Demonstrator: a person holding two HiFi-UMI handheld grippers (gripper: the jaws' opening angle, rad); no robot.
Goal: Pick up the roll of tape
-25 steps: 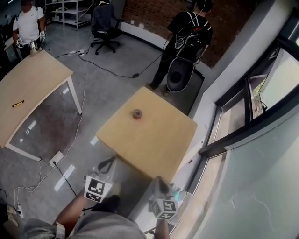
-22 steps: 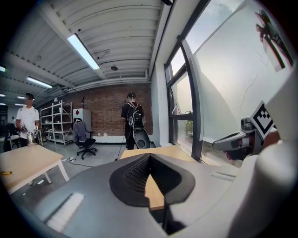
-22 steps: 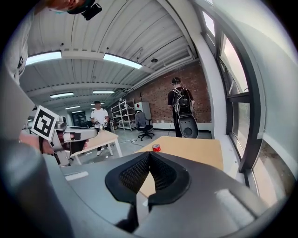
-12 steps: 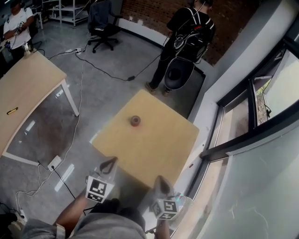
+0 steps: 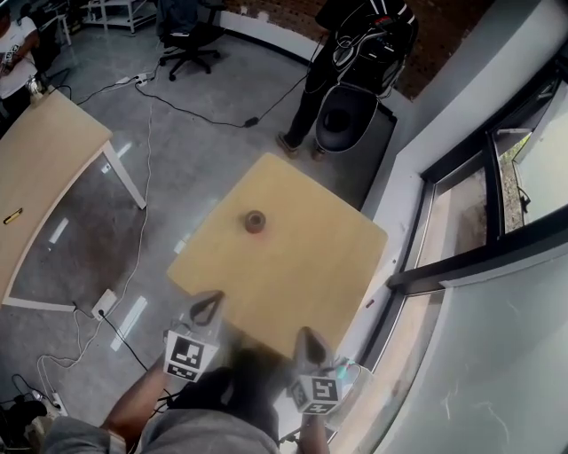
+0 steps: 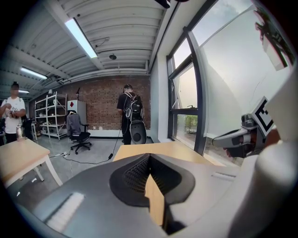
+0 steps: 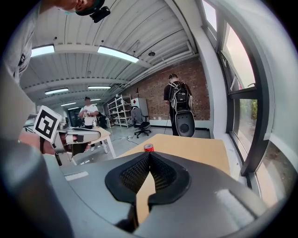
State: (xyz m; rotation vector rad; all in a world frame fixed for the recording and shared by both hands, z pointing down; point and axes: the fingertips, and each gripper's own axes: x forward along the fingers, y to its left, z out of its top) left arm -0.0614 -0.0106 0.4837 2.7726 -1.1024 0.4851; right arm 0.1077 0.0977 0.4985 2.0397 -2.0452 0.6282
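Observation:
The roll of tape (image 5: 255,222), small with a red rim, lies flat on the far-left part of the square wooden table (image 5: 302,266). In the right gripper view the tape (image 7: 148,148) shows just above the jaw tips, far ahead. My left gripper (image 5: 209,306) hangs at the table's near edge, shut and empty. My right gripper (image 5: 306,340) is beside it over the near corner, also shut with nothing in it. Both are well short of the tape. The left gripper view (image 6: 149,155) shows only the tabletop (image 6: 163,148) ahead; the tape is hidden behind the jaws.
A person with a backpack (image 5: 364,44) stands just beyond the table's far side. A second wooden table (image 5: 44,177) is at the left, with cables (image 5: 151,133) across the floor between. The window wall (image 5: 470,222) runs along the right. An office chair (image 5: 182,27) stands far back.
Both grippers have come forward toward the table's near edge, and the table sits closer in the head view. The tape has stayed in its place on the table.

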